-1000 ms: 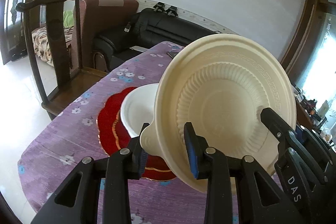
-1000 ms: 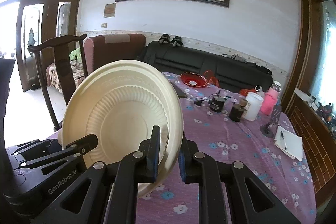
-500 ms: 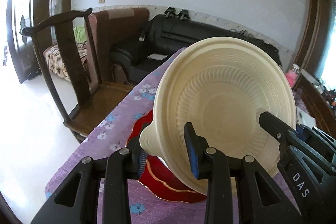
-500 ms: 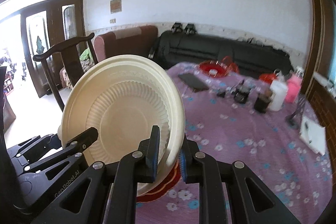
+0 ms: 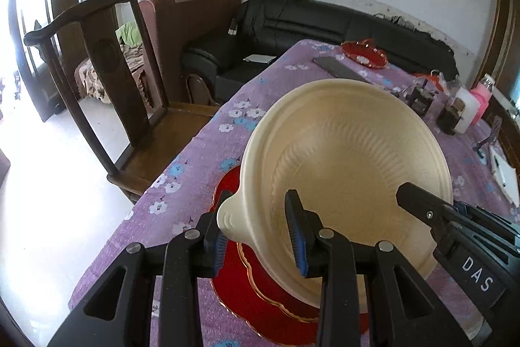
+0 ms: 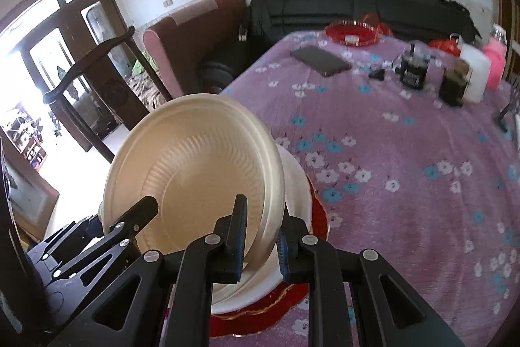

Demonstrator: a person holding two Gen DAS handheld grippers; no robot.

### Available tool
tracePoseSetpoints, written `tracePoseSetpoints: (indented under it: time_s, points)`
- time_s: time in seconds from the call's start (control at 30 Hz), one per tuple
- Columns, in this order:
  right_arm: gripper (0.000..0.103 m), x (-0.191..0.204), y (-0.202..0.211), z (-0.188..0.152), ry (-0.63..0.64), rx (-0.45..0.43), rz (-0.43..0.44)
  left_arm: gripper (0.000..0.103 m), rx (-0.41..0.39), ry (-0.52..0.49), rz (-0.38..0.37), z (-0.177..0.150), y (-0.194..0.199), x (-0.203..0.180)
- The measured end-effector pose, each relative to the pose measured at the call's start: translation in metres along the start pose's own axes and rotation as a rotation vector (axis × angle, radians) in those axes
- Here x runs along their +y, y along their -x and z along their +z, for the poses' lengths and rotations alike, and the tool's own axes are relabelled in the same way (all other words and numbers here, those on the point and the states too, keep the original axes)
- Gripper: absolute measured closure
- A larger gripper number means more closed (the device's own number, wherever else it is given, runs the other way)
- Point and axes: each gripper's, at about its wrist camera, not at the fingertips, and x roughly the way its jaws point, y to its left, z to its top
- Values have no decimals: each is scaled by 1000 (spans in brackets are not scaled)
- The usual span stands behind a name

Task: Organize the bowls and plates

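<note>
Both grippers hold one cream ribbed bowl [image 5: 351,171], also in the right wrist view [image 6: 195,171]. My left gripper [image 5: 260,236] is shut on its left rim tab. My right gripper [image 6: 260,236] is shut on its right rim, and also shows in the left wrist view [image 5: 422,204]. The bowl is tilted just above a white bowl [image 6: 297,184] that sits on a red scalloped plate [image 5: 247,291], which also shows in the right wrist view [image 6: 279,301], near the table's front left corner. Whether the two bowls touch is hidden.
The table has a purple flowered cloth [image 6: 406,152]. At the far end stand a red dish [image 6: 352,33], a dark tablet [image 6: 320,60], black jars [image 6: 412,70], a white jug [image 6: 476,70] and a pink bottle [image 6: 495,67]. A wooden chair [image 5: 107,80] stands left of the table.
Both grippers have tipped the cream bowl from nearly upright toward level and lowered it over the white bowl on the red plate. Both grips are unchanged.
</note>
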Motion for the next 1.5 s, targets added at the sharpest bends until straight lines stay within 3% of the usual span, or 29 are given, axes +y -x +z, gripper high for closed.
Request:
tracePoseSetpoints:
  time_s: [0.23,0.3,0.4,0.43,0.47,0.7,0.83,1.07,1.2,1.37,1.5]
  points:
    - [83,3,-3,2,23,-17,-16,71,2,-1,14,-1,-6,-2]
    - [83,3,-3,1,15,-23,-2,66,6,12,7,-2,-6,0]
    - [69,4,-1,1,9,-44,10,57,6,23,8,-4,-6,4]
    - [57,5,1,0,13,-57,4,57,4,27,7,-5,-4,5]
    - [52,6,2,0,19,-70,4,53,0,33,3,-5,-3,6]
    - [48,12,18,-1,48,-160,-9,42,-32,87,-21,-10,16,16]
    - [37,9,34,-1,44,-206,-2,31,-60,118,-32,-14,29,24]
    - [36,3,52,-10,23,-232,-1,31,-142,120,-6,-20,56,21]
    - [36,2,66,-22,27,-253,-3,18,-229,85,59,-25,78,9]
    - [35,0,85,-39,41,-286,-14,10,-347,36,162,-33,105,-10]
    - [34,-9,100,-49,28,-307,-11,7,-365,23,155,-36,114,-17]
